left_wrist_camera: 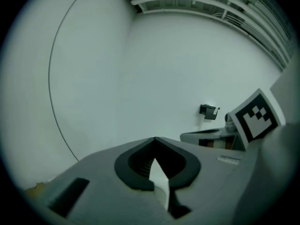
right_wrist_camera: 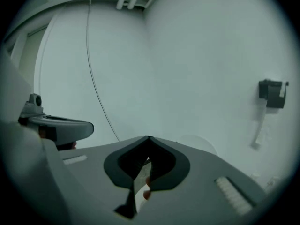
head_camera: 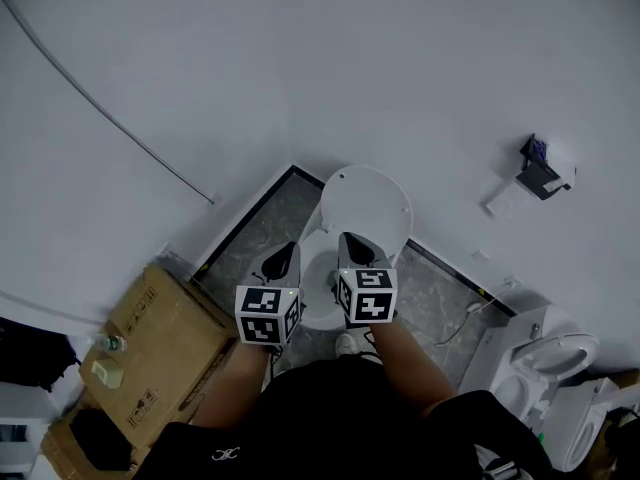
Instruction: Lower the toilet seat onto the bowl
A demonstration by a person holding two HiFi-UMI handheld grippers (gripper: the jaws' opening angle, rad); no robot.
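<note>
Logged from above, standing over toilet bowl [head_camera: 318, 316] set into a room corner on dark floor tile [head_camera: 255, 243].

Noted toilet seat [head_camera: 367, 206] raised, leaning back toward the corner wall at 1 o'clock from the bowl. Not yet down on the rim. Could not separate seat from lid in any view.

Placed left gripper [head_camera: 292, 250] over the bowl's 10 o'clock edge. Placed right gripper [head_camera: 347, 238] over the 1 o'clock edge, right at the lower edge of the raised seat. Could not resolve from the head view whether there is contact with the seat.

Read jaw state in each gripper's own view:
- Left: tips pressed together, nothing between.
- Right: tips likewise pressed together, empty.

Picked out a pale rounded outline of the seat in the right gripper view, at 2 o'clock just past the tips.

Surroundings, taken from the bowl:
- Cardboard box [head_camera: 165, 333] at 8 o'clock against the left wall, with a small bottle [head_camera: 110, 344] at its 9 o'clock side.
- Paper holder [head_camera: 543, 171] at 2 o'clock on the right wall, well apart.
- Second toilet [head_camera: 555, 363] at 4 o'clock.
- Thin cable [head_camera: 100, 108] running down the left wall at 10 o'clock.
</note>
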